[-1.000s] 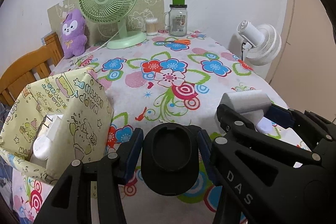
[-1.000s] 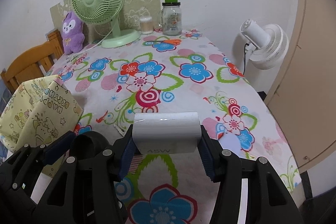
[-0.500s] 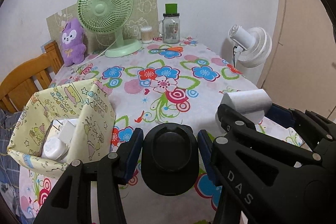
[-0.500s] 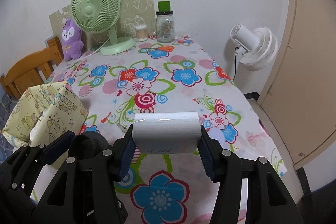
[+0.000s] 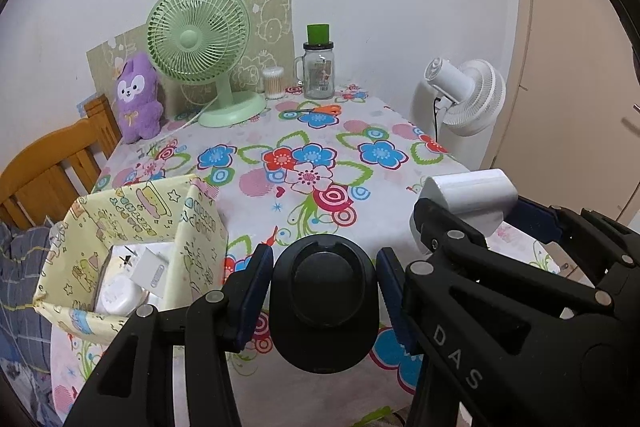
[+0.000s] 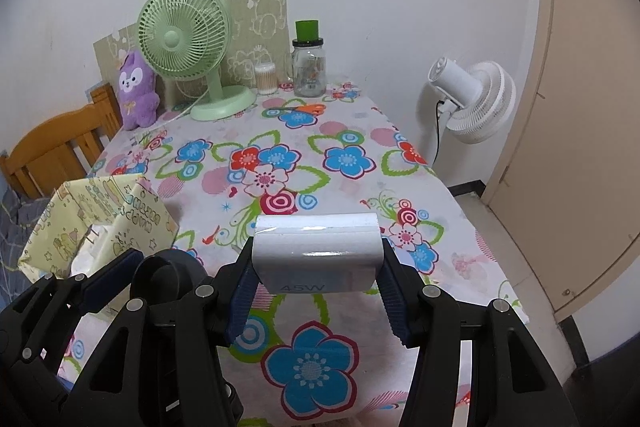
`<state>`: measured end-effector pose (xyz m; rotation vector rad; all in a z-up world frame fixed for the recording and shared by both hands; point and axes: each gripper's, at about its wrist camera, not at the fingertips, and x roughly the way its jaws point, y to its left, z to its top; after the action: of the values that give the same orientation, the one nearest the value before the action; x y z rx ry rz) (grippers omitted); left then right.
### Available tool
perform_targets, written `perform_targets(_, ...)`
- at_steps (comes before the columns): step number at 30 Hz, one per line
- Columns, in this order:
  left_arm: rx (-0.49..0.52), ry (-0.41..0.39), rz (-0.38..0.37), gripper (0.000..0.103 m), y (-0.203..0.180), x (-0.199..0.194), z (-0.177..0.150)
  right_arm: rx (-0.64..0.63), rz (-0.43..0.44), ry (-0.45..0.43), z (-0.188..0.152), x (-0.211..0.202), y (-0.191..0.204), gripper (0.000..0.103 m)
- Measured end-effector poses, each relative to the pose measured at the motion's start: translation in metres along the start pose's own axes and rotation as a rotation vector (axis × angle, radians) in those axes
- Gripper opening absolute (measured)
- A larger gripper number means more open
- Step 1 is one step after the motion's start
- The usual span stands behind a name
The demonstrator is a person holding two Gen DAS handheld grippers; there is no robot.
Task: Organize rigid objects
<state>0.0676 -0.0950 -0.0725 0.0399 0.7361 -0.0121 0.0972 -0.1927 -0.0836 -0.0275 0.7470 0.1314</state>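
Note:
My left gripper [image 5: 325, 291] is shut on a black rounded plastic object [image 5: 325, 301], held above the near edge of the flowered table [image 5: 304, 163]. My right gripper [image 6: 316, 271] is shut on a white charger block [image 6: 318, 255] marked 45W, also lifted over the table's near part. In the left wrist view the charger [image 5: 468, 203] and the right gripper sit at the right. A yellow patterned box [image 5: 132, 251] stands open at the table's left edge, to the left of both grippers, with small white items [image 5: 132, 287] inside.
At the back of the table stand a green fan [image 5: 200, 47], a purple plush [image 5: 136, 99], a cotton-swab pot [image 5: 274, 83], a glass jar with green lid [image 5: 318, 67] and orange scissors [image 5: 320, 110]. A white fan [image 5: 468, 95] stands right of the table, a wooden chair [image 5: 48, 163] left.
Both grippers have risen and drawn back from the table with their objects still held. More of the table and the inside of the yellow box now show.

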Motion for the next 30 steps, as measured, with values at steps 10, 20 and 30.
perform_targets(10,0.023,-0.005,-0.020,0.055,0.008,-0.007,0.010,0.015,-0.017,-0.007,0.011,-0.009,0.008,0.059)
perform_targets(20,0.055,-0.009,-0.037,0.055,0.025,-0.010,0.017,0.033,-0.037,-0.007,0.018,-0.013,0.023,0.059)
perform_targets(30,0.075,-0.017,-0.062,0.055,0.049,-0.014,0.019,0.047,-0.052,-0.014,0.022,-0.017,0.046,0.059)
